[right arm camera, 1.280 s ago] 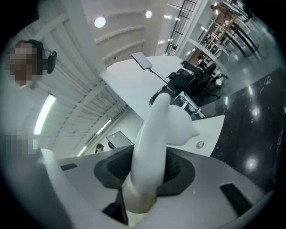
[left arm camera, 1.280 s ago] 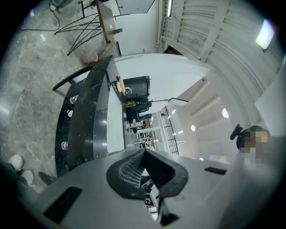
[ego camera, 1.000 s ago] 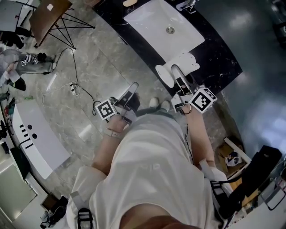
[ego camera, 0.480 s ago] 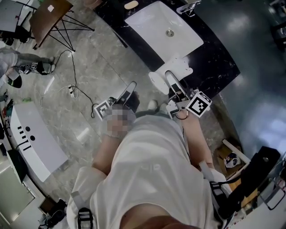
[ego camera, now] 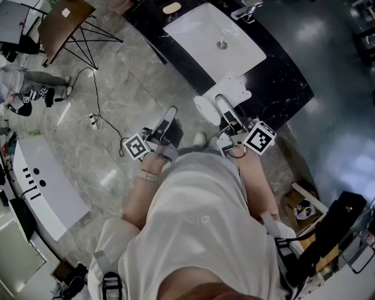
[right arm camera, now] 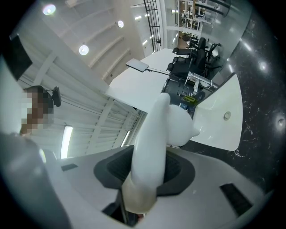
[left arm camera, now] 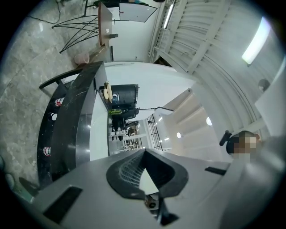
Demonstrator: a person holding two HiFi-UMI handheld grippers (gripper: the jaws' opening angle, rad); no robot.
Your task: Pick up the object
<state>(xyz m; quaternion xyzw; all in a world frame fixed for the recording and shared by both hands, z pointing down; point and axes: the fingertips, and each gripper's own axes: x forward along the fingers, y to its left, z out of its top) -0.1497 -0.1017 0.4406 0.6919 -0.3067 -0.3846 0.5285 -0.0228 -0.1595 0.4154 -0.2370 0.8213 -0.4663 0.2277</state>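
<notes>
**Fig. Pick-up, object in grip; near to far.**

(a) Person's white shirt [ego camera: 199, 217] fills the near field.

(b) left gripper [left arm camera: 144, 153]: jaws together at the tips, nothing betw. them. It hangs over the grey marble floor [ego camera: 117, 88], apart from the counter.

(c) right gripper [right arm camera: 146, 170]: jaws clamped on the glossy white, smooth-moulded object w/ rounded lobes [right arm camera: 154, 129]. The grip sits near one end, so the longer part and a bulbous lobe project past the pads. The obj. rests on nothing. It hangs over the near edge of the black marbled counter [ego camera: 281, 76], just in front of the near corner of the white rectangular sink basin [ego camera: 205, 35].

(d) Beyond: metal tap [ego camera: 246, 9] at the basin's far edge.

**Technique (judged).** The pick-up itself looks made; what's left is to keep it.
- The surface looks slick and the load sits ahead of the pads, so the obj. could pivot or slide out.
- Hold the squeeze constant and keep the wrist level, w/o quick rolls.
- Carry it clear of the counter edge.
- The free left gripper could steady the projecting end if it sags.

**Writing.**
- No brand or label shows on the obj., basin or counter.
- Each gripper's cube bears black-and-white square markers [ego camera: 259, 137]: patterns, not text.
- Faint raised marks on the shirt's chest are illegible.
</notes>
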